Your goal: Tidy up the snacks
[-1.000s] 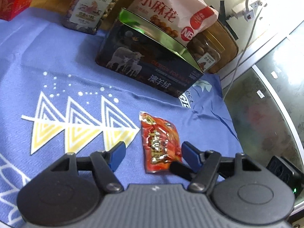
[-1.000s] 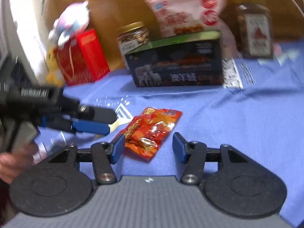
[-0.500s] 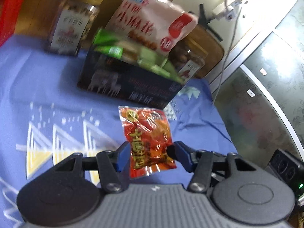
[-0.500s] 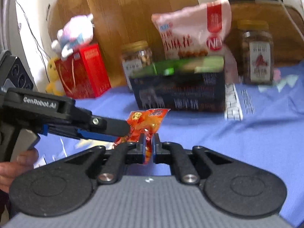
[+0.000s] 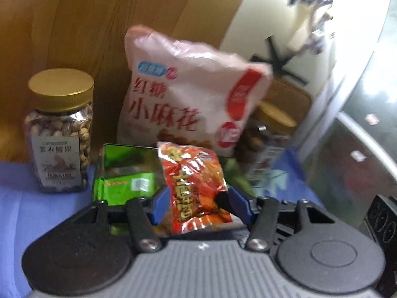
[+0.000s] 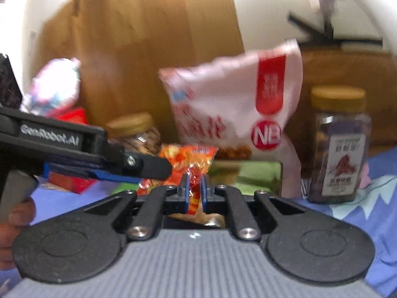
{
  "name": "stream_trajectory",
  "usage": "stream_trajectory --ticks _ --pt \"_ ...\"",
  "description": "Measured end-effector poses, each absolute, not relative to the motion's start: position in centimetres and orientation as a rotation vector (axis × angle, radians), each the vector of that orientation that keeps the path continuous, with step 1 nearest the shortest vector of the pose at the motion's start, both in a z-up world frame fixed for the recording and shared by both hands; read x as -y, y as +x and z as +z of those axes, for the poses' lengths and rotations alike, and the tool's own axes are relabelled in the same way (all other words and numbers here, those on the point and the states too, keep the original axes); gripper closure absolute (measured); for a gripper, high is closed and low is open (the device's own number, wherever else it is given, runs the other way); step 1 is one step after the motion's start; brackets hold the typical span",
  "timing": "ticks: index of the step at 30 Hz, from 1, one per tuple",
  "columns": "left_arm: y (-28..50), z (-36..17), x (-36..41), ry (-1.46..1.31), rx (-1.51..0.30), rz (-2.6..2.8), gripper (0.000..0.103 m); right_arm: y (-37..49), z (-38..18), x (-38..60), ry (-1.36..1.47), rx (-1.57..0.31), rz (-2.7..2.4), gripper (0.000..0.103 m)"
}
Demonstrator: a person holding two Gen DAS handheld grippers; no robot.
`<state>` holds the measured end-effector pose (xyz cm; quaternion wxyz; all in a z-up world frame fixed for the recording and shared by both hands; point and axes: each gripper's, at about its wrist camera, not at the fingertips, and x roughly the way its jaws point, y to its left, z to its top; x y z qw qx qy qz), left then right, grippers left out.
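A red snack packet point(image 5: 196, 186) hangs in the air, held from two sides. My left gripper point(image 5: 198, 198) is shut across its width, blue pads pressing both edges. My right gripper point(image 6: 194, 188) pinches a thin edge of the same red snack packet point(image 6: 191, 159); its jaws are opening slightly, with the foil still pressed between the pads. In the right wrist view the left gripper's black finger point(image 6: 148, 167) reaches in from the left. Just behind and below the packet is the open dark box point(image 5: 124, 159), with green packets point(image 5: 126, 186) inside.
Behind the box, a large pink snack bag point(image 5: 188, 104) leans against a wooden board. A gold-lidded nut jar point(image 5: 59, 134) stands to the left, another jar point(image 6: 340, 146) to the right. A red box point(image 6: 72, 181) and a plush toy point(image 6: 54, 87) are at far left. A blue cloth point(image 5: 15, 198) covers the table.
The packet lay flat on the cloth between open jaws. Both grippers shut on it, lifted it and carried it toward the open box.
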<state>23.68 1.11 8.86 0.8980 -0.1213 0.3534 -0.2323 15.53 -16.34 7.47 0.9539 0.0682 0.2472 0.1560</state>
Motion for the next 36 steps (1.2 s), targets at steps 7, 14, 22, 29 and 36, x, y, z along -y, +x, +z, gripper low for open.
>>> stream_trajectory --ticks 7,14,22,29,36 --pt "23.7 7.7 -1.1 -0.210 -0.677 -0.492 0.050 14.4 6.9 18.0 0.170 -0.469 0.199 0.086" --pt "19.8 9.1 0.3 -0.133 -0.658 -0.501 0.042 7.4 8.3 19.4 0.264 -0.423 0.067 0.068" --pt "11.4 7.2 2.1 0.059 -0.665 -0.415 0.019 -0.1 7.6 19.2 0.347 -0.537 0.001 0.060" --pt "5.8 6.5 1.0 0.069 -0.677 -0.253 0.000 -4.5 7.9 19.4 0.378 -0.534 0.063 0.033" --pt "1.7 5.9 1.7 0.095 -0.742 -0.128 0.000 -8.8 8.4 19.5 0.435 -0.492 0.136 0.020"
